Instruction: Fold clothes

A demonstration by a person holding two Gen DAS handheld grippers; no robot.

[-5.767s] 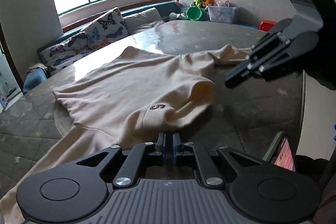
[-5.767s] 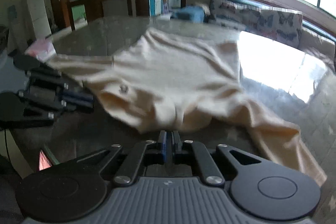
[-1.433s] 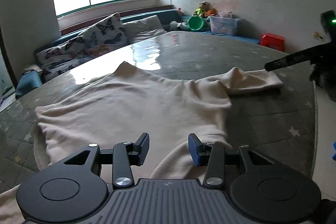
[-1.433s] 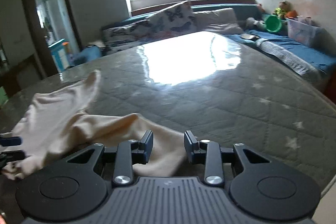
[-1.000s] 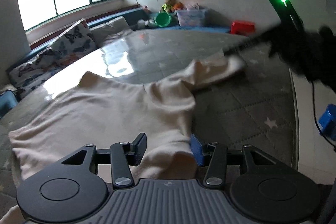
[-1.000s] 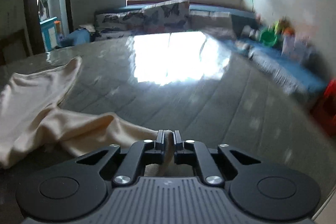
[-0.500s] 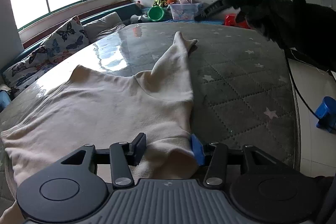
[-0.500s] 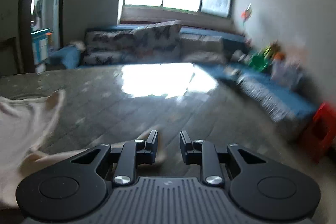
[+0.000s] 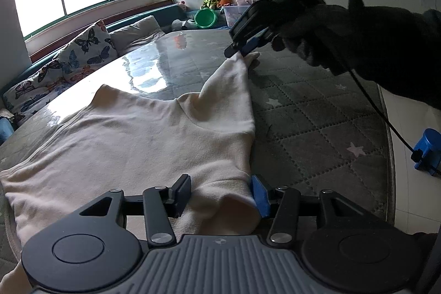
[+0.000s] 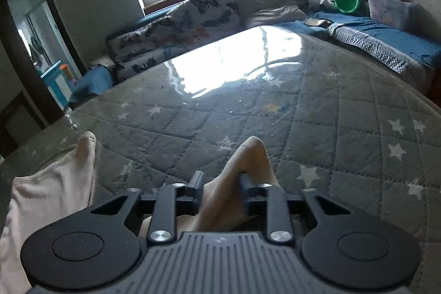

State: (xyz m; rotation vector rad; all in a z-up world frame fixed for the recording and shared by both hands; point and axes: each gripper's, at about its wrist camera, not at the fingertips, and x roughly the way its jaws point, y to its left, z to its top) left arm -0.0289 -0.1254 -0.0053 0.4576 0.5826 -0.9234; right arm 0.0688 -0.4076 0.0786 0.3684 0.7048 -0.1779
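Observation:
A cream long-sleeved top (image 9: 143, 134) lies spread on the quilted grey table cover (image 9: 317, 112). My left gripper (image 9: 222, 190) is open, its jaws on either side of the garment's near edge. One sleeve (image 9: 234, 79) stretches away to the right gripper (image 9: 239, 51), held in a gloved hand just above the sleeve's end. In the right wrist view the right gripper (image 10: 222, 185) is open with the sleeve end (image 10: 250, 159) lying between its jaws. The shirt body (image 10: 49, 183) shows at the lower left.
A bench with butterfly cushions (image 9: 80, 57) runs under the window beyond the table. A green bowl (image 9: 205, 18), stuffed toys and a clear bin (image 10: 386, 8) sit at the far corner. A blue object (image 9: 428, 149) and a cable lie off the table's right edge.
The right gripper took the sleeve end, drew it out away from the shirt body, then opened. The sleeve now lies straighter. The left gripper stayed open at the near edge.

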